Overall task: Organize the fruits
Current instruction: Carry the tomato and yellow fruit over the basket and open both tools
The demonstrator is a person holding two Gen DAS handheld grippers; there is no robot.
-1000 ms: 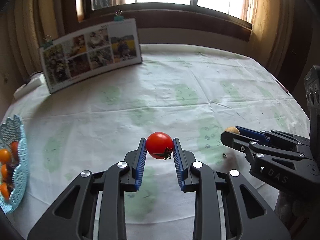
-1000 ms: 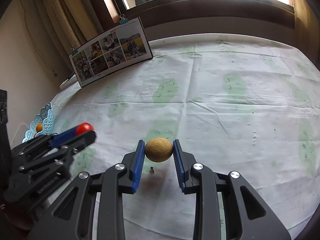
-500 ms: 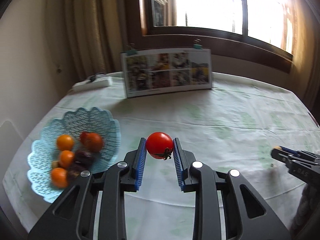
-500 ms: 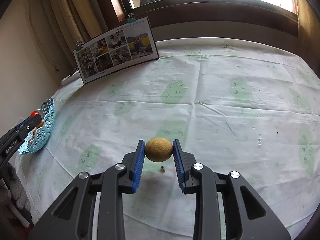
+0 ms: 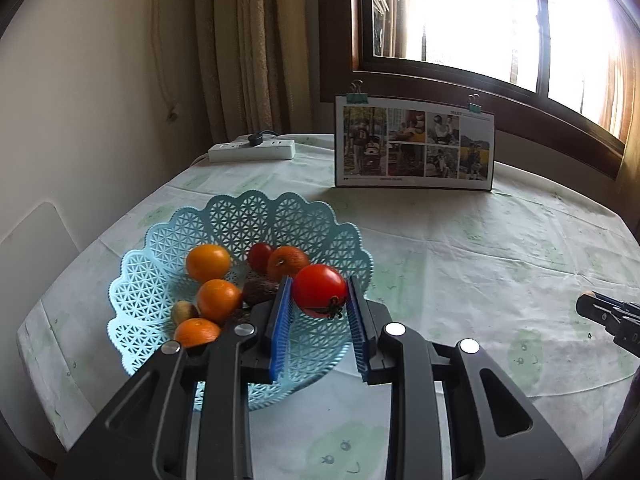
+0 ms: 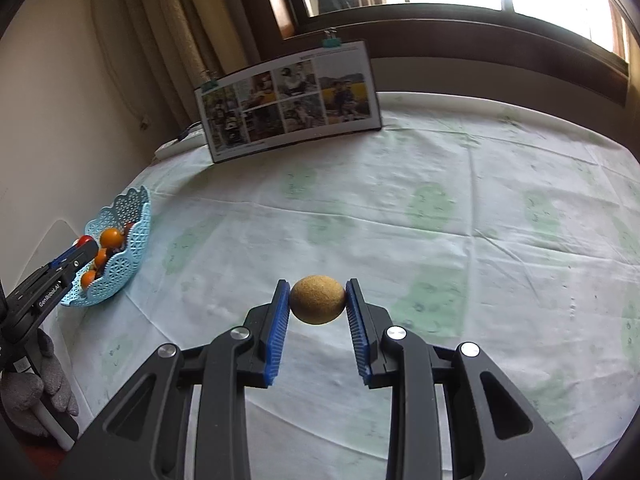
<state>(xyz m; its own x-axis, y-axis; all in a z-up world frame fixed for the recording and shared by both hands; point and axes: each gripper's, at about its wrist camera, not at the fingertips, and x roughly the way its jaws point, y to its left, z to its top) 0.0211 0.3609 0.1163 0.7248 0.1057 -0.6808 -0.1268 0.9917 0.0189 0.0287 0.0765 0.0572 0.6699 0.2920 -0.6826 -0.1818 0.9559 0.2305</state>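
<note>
Pinching a red tomato [image 5: 319,290] between the blue pads [image 5: 281,326] of the left gripper [image 5: 319,304], stem end turned toward the camera, held up over the near rim of the light blue lattice basket [image 5: 168,240]. Already sitting in that basket: a few oranges [image 5: 208,262], another small red fruit [image 5: 259,257], something dark and wrinkly [image 5: 260,291] and a little brownish one [image 5: 185,312], all bunched toward the middle. Same deal on the other side, right gripper [image 6: 317,304] clamped on a round tan kiwi-looking fruit [image 6: 317,299], lifted clear above the green-printed tablecloth [image 6: 400,208] and well apart from the basket, which showed far off to the left in the right wrist view. Farther back, a photo collage board [image 5: 414,144] propped upright with binder clips on top, a white power strip [image 5: 252,150] by the curtain, and a bright window [image 5: 480,16] behind everything. Grey glove [image 6: 24,392] spotted at the lower left of the right wrist view.
</note>
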